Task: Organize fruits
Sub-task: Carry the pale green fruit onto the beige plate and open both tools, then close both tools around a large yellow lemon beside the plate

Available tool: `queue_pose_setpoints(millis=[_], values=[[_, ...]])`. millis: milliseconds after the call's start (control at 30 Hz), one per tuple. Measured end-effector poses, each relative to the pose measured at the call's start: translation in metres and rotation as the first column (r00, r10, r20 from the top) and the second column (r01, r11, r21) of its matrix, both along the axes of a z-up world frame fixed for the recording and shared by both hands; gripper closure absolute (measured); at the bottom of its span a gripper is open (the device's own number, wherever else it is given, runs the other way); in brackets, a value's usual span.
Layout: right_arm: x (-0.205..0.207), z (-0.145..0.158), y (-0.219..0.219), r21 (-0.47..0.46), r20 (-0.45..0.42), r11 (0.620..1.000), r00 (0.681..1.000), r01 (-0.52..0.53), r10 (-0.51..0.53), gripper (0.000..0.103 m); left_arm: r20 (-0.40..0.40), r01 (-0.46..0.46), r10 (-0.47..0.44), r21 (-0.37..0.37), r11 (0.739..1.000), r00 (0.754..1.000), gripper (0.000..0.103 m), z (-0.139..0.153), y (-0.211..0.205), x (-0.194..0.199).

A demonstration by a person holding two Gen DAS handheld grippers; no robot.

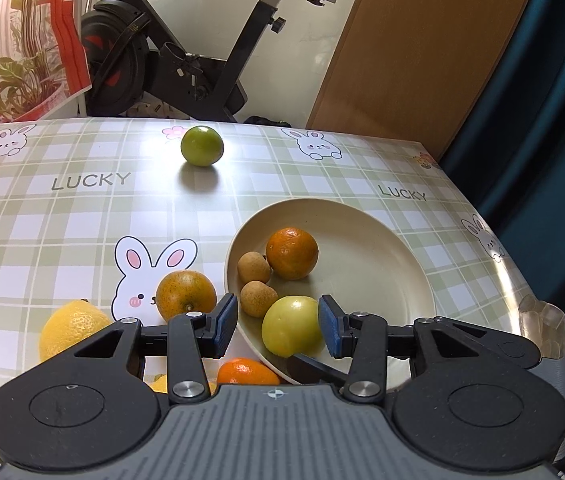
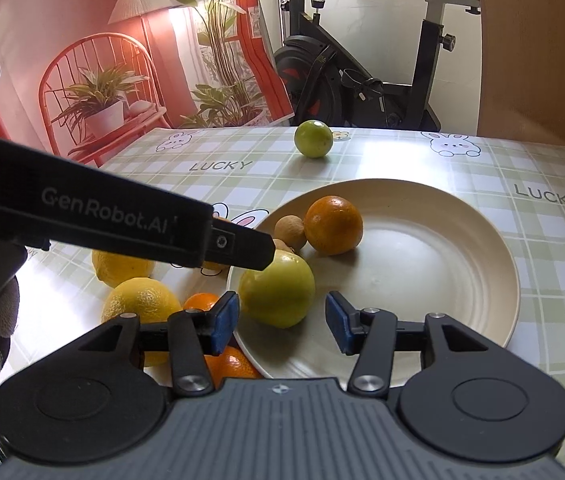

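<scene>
Your left tool (image 1: 278, 326) hangs over the near-left edge of the plate (image 1: 362, 216). Its jaws straddle the yellow fruit (image 1: 290, 332), but they are parted wider than the fruit. One pad shows clear space beside the fruit, so it is not clamped and appears to rest in the plate.

Your right tool (image 2: 282, 320) is also open and empty. It sits low over the plate's near rim, with the same yellow fruit just ahead of its left pad.

An orange (image 1: 292, 254) and two longans (image 1: 254, 266) already lie in the plate, close together.

What is left decides the next move. The speckled orange (image 1: 186, 296), lemon (image 1: 70, 330) and small orange (image 1: 246, 374) sit on the desk (image 1: 82, 216), all just left of the plate. That puts them on your left tool's side and nearer to it than to the right. I judge the speckled orange the easiest pick: swing left and slightly forward.

The green fruit (image 1: 202, 146) stands alone, well beyond the plate near the desk's far edge. Neither hand is close to it. All of these are round, so approach angle matters little.
</scene>
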State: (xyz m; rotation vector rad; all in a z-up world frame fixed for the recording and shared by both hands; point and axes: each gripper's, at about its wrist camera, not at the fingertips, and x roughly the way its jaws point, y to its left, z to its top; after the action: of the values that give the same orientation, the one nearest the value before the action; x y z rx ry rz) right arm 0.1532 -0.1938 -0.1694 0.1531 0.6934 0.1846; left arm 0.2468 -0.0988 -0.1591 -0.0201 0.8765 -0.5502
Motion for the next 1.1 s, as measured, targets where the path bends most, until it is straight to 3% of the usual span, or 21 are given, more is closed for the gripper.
queue_pose_setpoints(millis=[367,667,967,1100], values=[[-0.025,0.015,0.011,0.004,0.067,1.000,0.998,0.014,-0.014,0.052,0.066,0.028,-0.027,-0.004,1.000,0.997,0.056,0.024,0.020,-0.021],[-0.041,0.015,0.027,-0.001,0.082,1.000,0.996,-0.029,0.029,0.069,0.066,0.039,-0.039,0.002,0.999,0.997,0.058,0.020,0.032,-0.032],[-0.041,0.015,0.056,-0.022,0.072,0.988,0.986,-0.152,0.153,0.068,0.041,0.018,-0.018,0.002,1.000,0.999,0.057,0.009,0.059,-0.027],[-0.036,0.009,0.068,-0.042,0.047,0.981,0.980,-0.191,0.193,0.057,0.022,0.026,-0.026,0.007,1.000,0.999,0.057,0.000,0.064,-0.024]])
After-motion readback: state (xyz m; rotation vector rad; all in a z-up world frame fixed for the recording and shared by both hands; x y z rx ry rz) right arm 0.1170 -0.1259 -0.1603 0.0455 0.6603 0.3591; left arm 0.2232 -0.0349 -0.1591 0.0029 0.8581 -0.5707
